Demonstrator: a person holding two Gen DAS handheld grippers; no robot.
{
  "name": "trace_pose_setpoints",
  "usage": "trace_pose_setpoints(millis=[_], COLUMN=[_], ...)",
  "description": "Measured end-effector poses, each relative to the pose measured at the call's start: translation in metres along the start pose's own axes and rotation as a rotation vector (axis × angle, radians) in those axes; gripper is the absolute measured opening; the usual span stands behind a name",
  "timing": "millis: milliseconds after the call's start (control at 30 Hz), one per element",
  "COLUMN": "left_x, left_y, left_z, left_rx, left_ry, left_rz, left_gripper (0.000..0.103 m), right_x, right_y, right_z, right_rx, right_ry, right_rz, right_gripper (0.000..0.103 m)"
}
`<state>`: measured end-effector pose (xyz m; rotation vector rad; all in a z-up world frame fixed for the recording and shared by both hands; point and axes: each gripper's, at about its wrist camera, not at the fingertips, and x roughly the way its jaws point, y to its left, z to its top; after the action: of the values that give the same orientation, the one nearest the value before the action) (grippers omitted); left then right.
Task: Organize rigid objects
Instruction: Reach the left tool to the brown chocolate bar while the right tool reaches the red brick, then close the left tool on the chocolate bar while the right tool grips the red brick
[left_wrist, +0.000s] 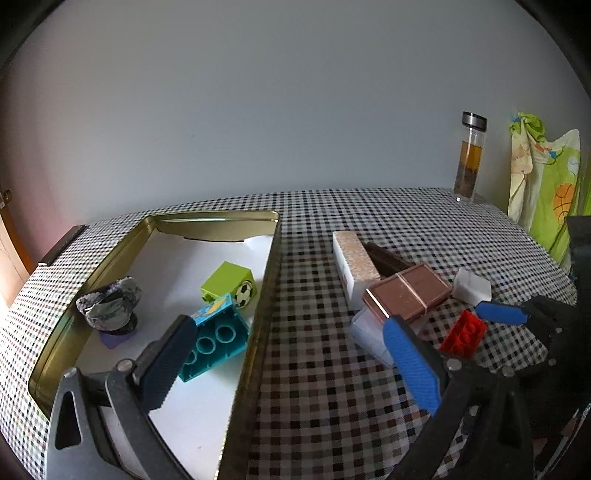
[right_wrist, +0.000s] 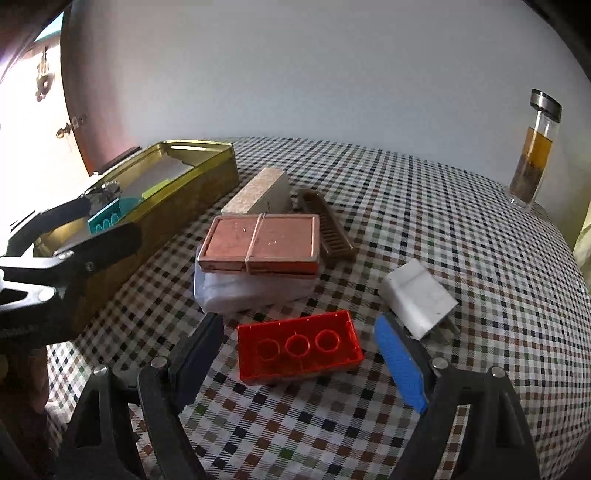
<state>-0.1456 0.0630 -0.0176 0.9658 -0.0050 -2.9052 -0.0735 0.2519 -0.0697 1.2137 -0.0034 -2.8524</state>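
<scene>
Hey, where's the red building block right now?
The red block lies studs-down on the checkered tablecloth, between the open right gripper's fingers, in front of the copper case.

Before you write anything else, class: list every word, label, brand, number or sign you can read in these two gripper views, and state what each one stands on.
No readable text in either view.
green block: a football picture, no words.
teal block: an orange and yellow print on its side, too blurred to read.
white box: small dark marks on its side, too small to read.
cloth: cartoon prints, including a basketball, no legible letters.
</scene>
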Motion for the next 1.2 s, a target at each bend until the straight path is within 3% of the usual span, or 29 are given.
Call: trace_pose_setpoints(millis=[133,200,333,467,700,933,1200], left_x=[0.001,0.002,-0.001,-0.001,0.018,0.041,0.057], left_y=[-0.004,-0.006,-0.011,-0.026,-0.061,-0.083,-0.096], left_z=[0.000,0.000,0.002,0.005,0.012,0.018,0.014], left_rx=[0.010,0.009,0.008,0.024,0.050,0.030,0.032], left_ry=[0.005,0.007,-0.001,-0.004,0.029,0.067,0.111], left_rz=[-0.006,-0.006,-0.013,-0.027,-0.052,-0.038,-0.018], left_gripper=[0.103,0.102,0.103,0.102,0.103,0.102,0.102], right_x=[0.009,0.009,0.003,-0.012,-0.029,-0.032,-0.034], right_y=[-0.004,-0.006,-0.009,-0.022,-0.056,-0.091,-0.092], right_z=[0.000,-0.001,-0.002,-0.004,-0.008,-0.014,-0.018], right_rx=[0.021,0.031,0.050,0.126,0.195,0.328,0.328], right_ry=[0.045,0.046,0.027,-0.037,-0.093,-0.101,-0.104], right_rz=[-0.001,0.006,-0.016,-0.068,-0.265,-0.219,-0.231], right_gripper=[0.085,0.068,0.068,0.068,0.068,0.068,0.068])
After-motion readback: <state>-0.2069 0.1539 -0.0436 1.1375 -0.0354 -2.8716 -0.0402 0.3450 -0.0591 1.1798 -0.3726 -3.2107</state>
